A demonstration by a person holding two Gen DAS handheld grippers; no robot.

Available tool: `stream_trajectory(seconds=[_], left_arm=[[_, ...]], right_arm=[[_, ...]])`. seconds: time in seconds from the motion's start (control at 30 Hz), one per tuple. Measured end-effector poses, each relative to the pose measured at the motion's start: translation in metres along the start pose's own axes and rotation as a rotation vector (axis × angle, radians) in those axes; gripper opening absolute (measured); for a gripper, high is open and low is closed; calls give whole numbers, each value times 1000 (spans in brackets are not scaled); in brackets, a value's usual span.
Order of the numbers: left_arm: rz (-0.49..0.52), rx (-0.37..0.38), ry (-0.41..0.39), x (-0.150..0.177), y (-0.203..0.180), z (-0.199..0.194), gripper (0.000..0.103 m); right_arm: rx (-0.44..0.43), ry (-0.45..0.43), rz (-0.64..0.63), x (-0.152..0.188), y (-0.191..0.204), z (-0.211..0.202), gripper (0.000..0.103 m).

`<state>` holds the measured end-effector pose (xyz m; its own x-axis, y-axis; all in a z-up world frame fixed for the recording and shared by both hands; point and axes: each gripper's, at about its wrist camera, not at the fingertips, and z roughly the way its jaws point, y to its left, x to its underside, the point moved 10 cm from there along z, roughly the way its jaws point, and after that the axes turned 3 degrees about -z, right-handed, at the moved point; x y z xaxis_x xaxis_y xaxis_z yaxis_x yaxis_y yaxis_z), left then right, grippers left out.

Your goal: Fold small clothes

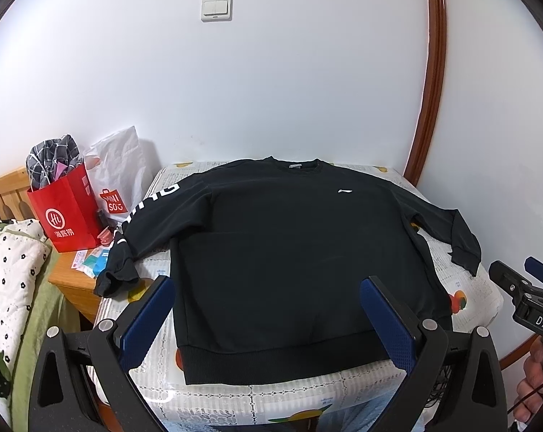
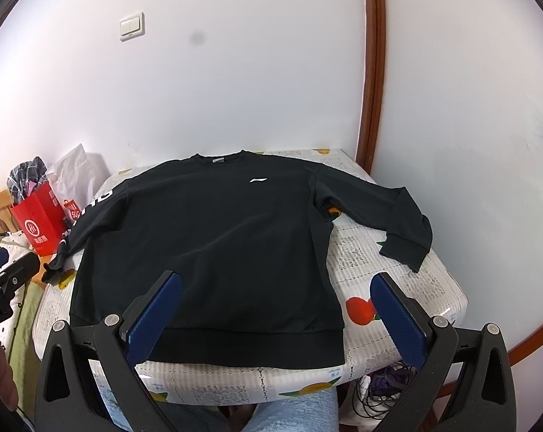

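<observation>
Flat: black sweatshirt (image 1: 293, 252) on table (image 1: 469, 288), both tongs spread

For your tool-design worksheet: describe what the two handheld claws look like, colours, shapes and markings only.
Both the left claw and the right claw have two flat fingers with textured blue pads, black triangular-cutout frames and silver pivot bolts. White lettering "DAS" marks the right claw's body in the left wrist view.

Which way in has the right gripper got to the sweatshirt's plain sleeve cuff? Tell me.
Probably a free one: the right gripper is open, and the cuff lies flat on the table with nothing between them.
</observation>
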<state>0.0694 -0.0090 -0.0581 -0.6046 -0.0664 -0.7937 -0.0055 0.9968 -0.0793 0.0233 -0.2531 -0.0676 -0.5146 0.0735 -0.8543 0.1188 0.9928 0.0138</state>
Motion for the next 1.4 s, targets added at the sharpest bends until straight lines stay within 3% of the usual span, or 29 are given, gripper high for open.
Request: stream_trajectory(seconds=[0.87,1.17,1.4], left_arm=[[-2,-8,-4,-6,7,9,103],[-15,-22,61,9,34,63,103],[-46,-125,138,33,84,111,102]], right_arm=[[1,-15,-5,0,2,1,103],[-11,21,-43,9,21,41,103],[-27,110,-81,26,38,94,103]])
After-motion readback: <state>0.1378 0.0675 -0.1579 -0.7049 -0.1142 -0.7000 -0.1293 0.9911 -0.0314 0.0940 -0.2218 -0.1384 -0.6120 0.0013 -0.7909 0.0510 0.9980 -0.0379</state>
